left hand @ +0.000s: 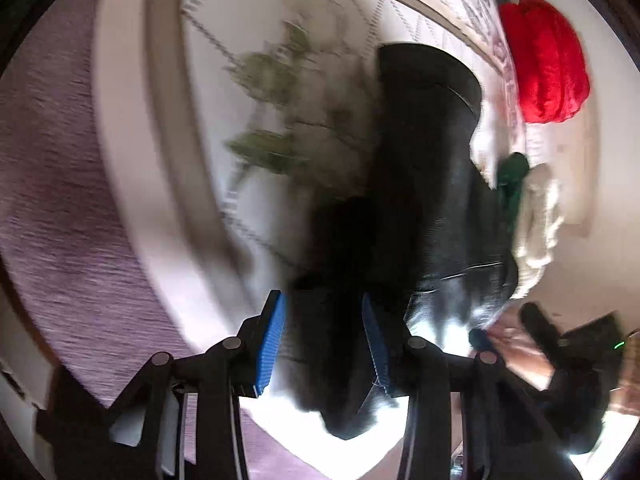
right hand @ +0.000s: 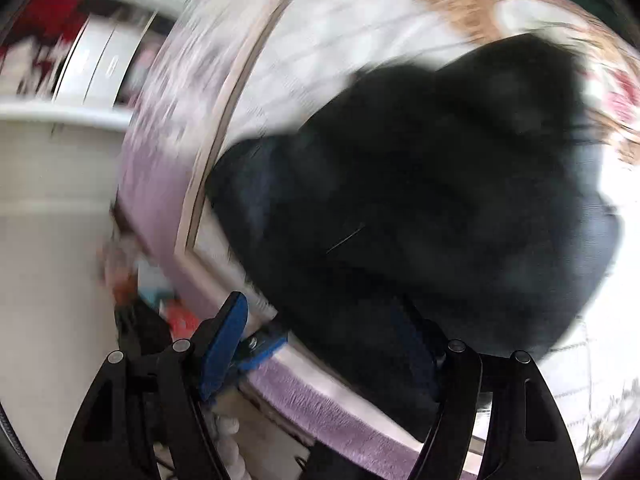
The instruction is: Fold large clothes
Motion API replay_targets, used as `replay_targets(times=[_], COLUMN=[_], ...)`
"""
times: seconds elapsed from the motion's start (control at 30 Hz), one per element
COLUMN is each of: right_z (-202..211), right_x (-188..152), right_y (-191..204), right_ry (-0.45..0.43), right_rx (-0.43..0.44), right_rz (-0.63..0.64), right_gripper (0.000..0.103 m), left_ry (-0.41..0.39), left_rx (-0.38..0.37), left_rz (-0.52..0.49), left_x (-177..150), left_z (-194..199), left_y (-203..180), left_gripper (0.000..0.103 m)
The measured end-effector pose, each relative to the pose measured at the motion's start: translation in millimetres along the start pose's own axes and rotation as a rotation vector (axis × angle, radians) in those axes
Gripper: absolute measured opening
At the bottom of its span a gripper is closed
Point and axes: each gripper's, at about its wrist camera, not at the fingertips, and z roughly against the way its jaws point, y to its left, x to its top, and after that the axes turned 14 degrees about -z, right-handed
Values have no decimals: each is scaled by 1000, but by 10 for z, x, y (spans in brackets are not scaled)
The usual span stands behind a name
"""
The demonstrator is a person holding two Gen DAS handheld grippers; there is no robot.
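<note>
Two tools: the left tool (left hand: 324, 344) grasps a black garment (left hand: 424, 184) between partly closed pads; the right tool (right hand: 332, 340) stands released, wide, garment edge between its pads.

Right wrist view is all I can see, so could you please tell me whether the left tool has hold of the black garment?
Observer: Yes, the black garment fills the gap between the blue pads of the left tool, though the picture is blurred.
Operator: Thank you. Is anything else lying beside it?
Observer: A green garment and a cream one lie bunched together just right of it in the left wrist view.
</note>
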Motion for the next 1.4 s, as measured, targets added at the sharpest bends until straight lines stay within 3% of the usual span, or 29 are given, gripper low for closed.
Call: replay_targets(times=[0.13, 0.27, 0.3, 0.37, 0.43, 0.5, 0.6, 0.7, 0.77, 0.83, 0.9, 0.93, 0.97, 1.07, 1.2, 1.4], right_z=[437, 545, 506, 395, 228, -19, -331, -627, -738, -817, -855, -855, -856, -820, -692, -345], right_x=[246, 434, 450, 454, 416, 365, 334, 383, 445, 499, 530, 535, 540, 569, 608, 770], right_y=[-558, -1205, -1362, -1581, -1750, -1906, -2034, -2084, -1976, -1811, -1658, -1613, -1603, -1547, -1397, -1064], right_ry=[-132, -110, -78, -20, 15, 49, 72, 117, 134, 140, 122, 103, 90, 63, 50, 41], right_rx=[-44, -55, -21, 58, 140, 228, 388, 578, 636, 607, 579, 563, 552, 550, 539, 560], right_rz=[-149, -326, -369, -416, -447, -465, -493, -481, -436, -367, -322, -318, -327, -356, -353, -278], right_gripper=[76, 76, 76, 76, 79, 96, 101, 101, 103, 103, 100, 92, 75, 63, 56, 53], left_ry=[-15, -49, -61, -87, -90, -64, -15, -14, -27, -59, -127, -153, -165, -189, -219, -275], left_rx=[-20, -107, -128, -147, -161, -149, -87, -68, -58, -40, -1, 28, 36, 47, 76, 51], left_rz=[23, 83, 93, 81, 39, -34, -108, -144, -173, -196, -231, -260, -280, -321, -381, -400], left_x=[56, 1, 5, 30, 101, 219, 380, 502, 493, 516, 530, 524, 539, 583, 588, 614], left_z=[-63, 187, 241, 275, 216, 50, -234, -354, -313, -346, -308, -261, -257, -187, -74, 269], left_y=[-136, -17, 3, 28, -36, -142, -212, -362, -361, -472, -590, -628, -678, -805, -1048, -1405], left_gripper=[37, 37, 40, 55, 57, 58, 58, 66, 66, 66, 60, 43, 26, 12, 10, 9])
